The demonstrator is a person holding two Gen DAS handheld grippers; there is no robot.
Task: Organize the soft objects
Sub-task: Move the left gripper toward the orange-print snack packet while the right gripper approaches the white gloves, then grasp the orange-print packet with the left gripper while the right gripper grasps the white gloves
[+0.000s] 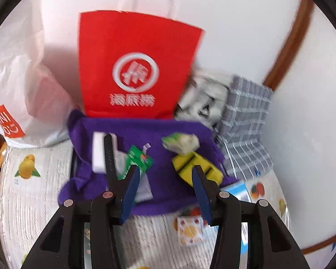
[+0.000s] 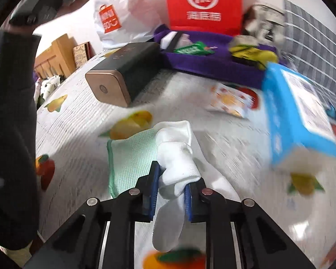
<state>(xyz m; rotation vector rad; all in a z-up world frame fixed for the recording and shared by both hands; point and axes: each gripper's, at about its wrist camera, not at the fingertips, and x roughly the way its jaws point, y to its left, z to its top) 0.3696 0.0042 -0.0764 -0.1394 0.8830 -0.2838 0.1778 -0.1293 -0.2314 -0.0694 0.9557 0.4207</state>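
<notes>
Right wrist: fingers (image 2: 171,187) clamp white sock (image 2: 179,163); left fingers (image 1: 165,179) open, empty.

A white plastic bag (image 2: 123,22) is showing an orange "MINISO" logo; the red paper bag (image 1: 136,67) is bearing white Chinese characters, too blurred to read.

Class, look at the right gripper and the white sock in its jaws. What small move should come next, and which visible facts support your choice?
Probably lift the white sock clear of the pale green cloth. The right gripper has its jaws shut on the sock's middle, and its far end lies across the cloth on the fruit-print tablecloth. A short lift should free it, perhaps for carrying toward the purple cloth, where other small items already lie.
</notes>
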